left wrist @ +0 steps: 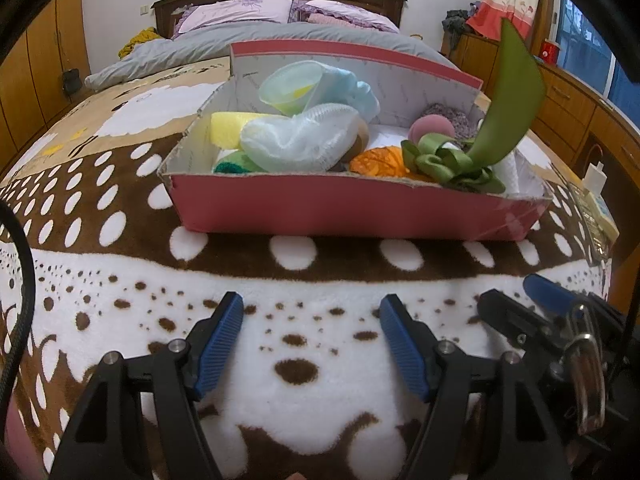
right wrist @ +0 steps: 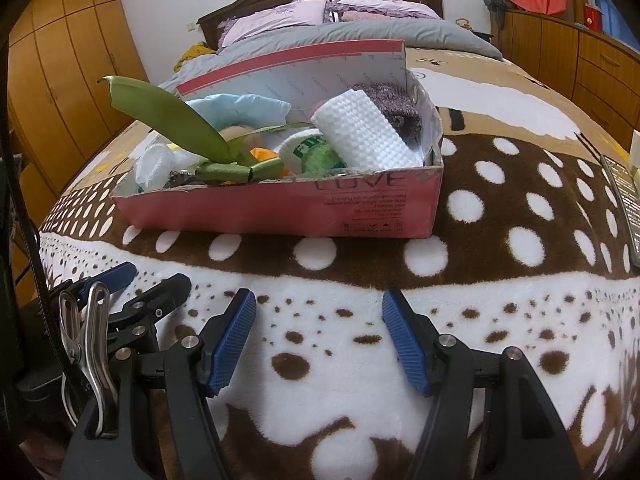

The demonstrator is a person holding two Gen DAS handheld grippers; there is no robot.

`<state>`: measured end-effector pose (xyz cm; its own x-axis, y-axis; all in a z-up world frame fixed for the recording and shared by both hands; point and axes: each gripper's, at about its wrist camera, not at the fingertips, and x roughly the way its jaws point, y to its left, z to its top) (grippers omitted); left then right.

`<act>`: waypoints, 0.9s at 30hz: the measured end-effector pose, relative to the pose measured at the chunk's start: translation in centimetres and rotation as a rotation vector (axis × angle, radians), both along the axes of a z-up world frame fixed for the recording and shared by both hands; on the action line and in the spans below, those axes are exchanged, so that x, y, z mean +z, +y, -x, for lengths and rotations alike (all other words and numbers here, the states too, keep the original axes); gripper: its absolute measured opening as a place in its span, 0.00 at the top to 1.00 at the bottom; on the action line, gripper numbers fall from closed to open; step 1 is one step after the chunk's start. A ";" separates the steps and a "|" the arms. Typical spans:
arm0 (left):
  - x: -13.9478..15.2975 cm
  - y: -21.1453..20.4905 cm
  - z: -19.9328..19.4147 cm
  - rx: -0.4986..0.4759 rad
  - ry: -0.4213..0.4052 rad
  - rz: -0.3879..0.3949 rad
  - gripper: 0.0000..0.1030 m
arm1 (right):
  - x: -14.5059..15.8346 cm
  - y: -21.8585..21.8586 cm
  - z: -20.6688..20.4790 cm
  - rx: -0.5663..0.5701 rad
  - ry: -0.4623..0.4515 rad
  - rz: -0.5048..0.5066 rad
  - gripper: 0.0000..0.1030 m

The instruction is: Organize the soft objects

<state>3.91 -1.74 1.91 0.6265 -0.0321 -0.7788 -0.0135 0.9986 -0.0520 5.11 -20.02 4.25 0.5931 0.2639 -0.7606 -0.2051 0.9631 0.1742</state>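
Observation:
A pink cardboard box [left wrist: 340, 208] sits on the bed blanket, also in the right wrist view [right wrist: 280, 212]. It holds soft things: a green ribbon bow [left wrist: 448, 160] with a tall loop, a clear mesh pouch [left wrist: 296, 140], a yellow sponge [left wrist: 228, 128], an orange ball [left wrist: 380, 160], a pink ball [left wrist: 430, 128], a white rolled cloth [right wrist: 364, 132] and a purple knit piece [right wrist: 396, 104]. My left gripper [left wrist: 312, 312] is open and empty, low over the blanket in front of the box. My right gripper [right wrist: 320, 312] is open and empty beside it.
The brown and white spotted blanket [left wrist: 320, 360] covers the bed. Pillows [left wrist: 240, 14] and a grey quilt [left wrist: 280, 40] lie at the head. Wooden wardrobes [right wrist: 60, 80] stand left, drawers [right wrist: 580, 52] right. A remote-like item [right wrist: 624, 200] lies at the right edge.

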 end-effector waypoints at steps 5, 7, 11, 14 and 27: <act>0.0 0.0 0.0 0.000 0.000 -0.001 0.27 | 0.0 0.0 0.0 0.000 0.001 0.000 0.34; 0.0 0.0 0.0 0.000 0.000 -0.001 0.27 | 0.0 0.0 0.0 0.000 0.000 0.000 0.34; -0.1 0.0 -0.1 0.000 0.002 -0.003 0.27 | 0.0 0.0 0.0 0.000 0.001 0.000 0.34; -0.1 0.0 -0.1 0.000 0.002 0.000 0.27 | 0.0 0.0 0.0 0.000 0.001 0.000 0.34; -0.4 0.1 0.0 0.000 0.003 0.000 0.27 | -0.1 0.0 0.0 -0.001 0.003 0.000 0.34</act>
